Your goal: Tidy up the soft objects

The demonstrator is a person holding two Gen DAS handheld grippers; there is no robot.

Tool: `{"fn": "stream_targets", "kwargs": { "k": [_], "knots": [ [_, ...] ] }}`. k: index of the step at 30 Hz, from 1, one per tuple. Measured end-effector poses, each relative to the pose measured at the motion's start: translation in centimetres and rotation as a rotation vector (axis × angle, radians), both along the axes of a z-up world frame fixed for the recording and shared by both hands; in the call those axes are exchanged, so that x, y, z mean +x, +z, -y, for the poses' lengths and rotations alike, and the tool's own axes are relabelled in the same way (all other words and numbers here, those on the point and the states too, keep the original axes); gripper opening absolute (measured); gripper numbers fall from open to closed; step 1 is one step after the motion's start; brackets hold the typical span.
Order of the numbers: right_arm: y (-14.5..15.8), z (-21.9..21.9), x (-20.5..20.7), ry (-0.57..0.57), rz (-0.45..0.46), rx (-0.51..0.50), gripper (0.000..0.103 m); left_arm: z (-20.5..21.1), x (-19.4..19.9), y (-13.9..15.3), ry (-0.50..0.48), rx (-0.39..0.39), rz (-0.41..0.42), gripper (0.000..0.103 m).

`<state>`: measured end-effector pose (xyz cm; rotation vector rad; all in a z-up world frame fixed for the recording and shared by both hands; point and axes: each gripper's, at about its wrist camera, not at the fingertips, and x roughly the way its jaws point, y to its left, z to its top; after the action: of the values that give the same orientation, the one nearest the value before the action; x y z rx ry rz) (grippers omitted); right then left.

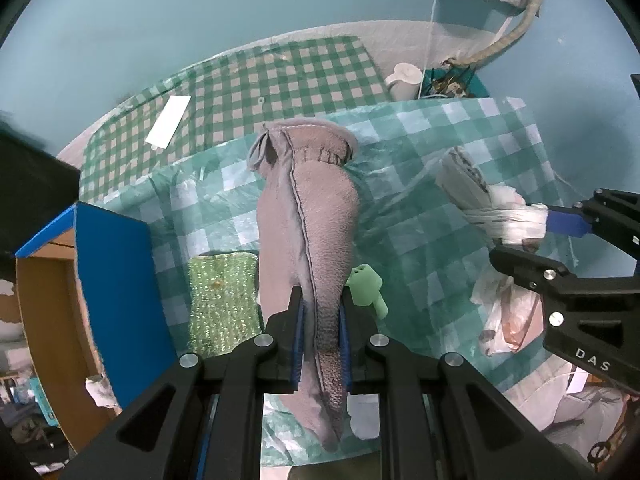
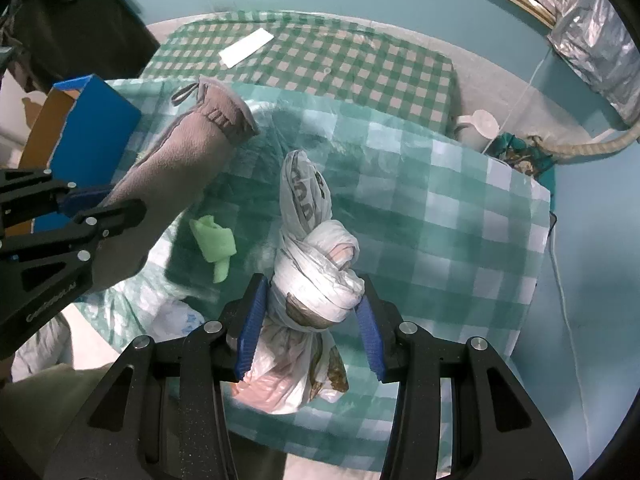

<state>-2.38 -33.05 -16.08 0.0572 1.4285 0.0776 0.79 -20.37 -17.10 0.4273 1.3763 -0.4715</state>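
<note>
Left fingers: I'm clamping the left gripper (image 1: pixel 320 320) on the grey sock (image 1: pixel 312 208), pinching it near its toe end.
Sock axis: it's running straight out from my fingers, its cuff pointing away and lifted above the desk (image 1: pixel 440 208).
Box: the blue box (image 1: pixel 116 264) is sitting just to the left of the sock, open side facing left; I'm judging the left arm is the nearer one for dropping it in.
Right fingers: the right gripper (image 2: pixel 310 320) is closing around the knotted plastic bag (image 2: pixel 316 272), both pads touching the knot.
Bag axis: its tail is pointing away from me, its bulk hanging below my fingers.
Loose items: the green sponge (image 1: pixel 222 300) and a small green toy (image 1: pixel 366 284) are lying on the desk under the sock.
</note>
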Motion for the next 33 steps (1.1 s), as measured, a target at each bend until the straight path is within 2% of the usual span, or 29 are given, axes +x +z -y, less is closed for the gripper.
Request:
{"fn": "stream_targets", "kwargs": {
  "k": [6, 19, 33],
  "knots": [
    [1.4, -1.1, -0.2, 0.018, 0.013, -0.009, 0.044, -1.0, -0.3, 2.0, -0.004, -0.029, 0.016, 0.015],
    [5.2, -3.7, -0.2, 0.071, 0.047, -0.018, 0.044, -4.8, -0.5, 5.4, 0.011, -0.025, 0.073, 0.015],
    [8.2, -8.3, 1.3, 0.145, 0.087, -0.018, 0.043, -10.3, -0.4, 8.5, 0.071, -0.04, 0.112, 0.015]
  ]
}}
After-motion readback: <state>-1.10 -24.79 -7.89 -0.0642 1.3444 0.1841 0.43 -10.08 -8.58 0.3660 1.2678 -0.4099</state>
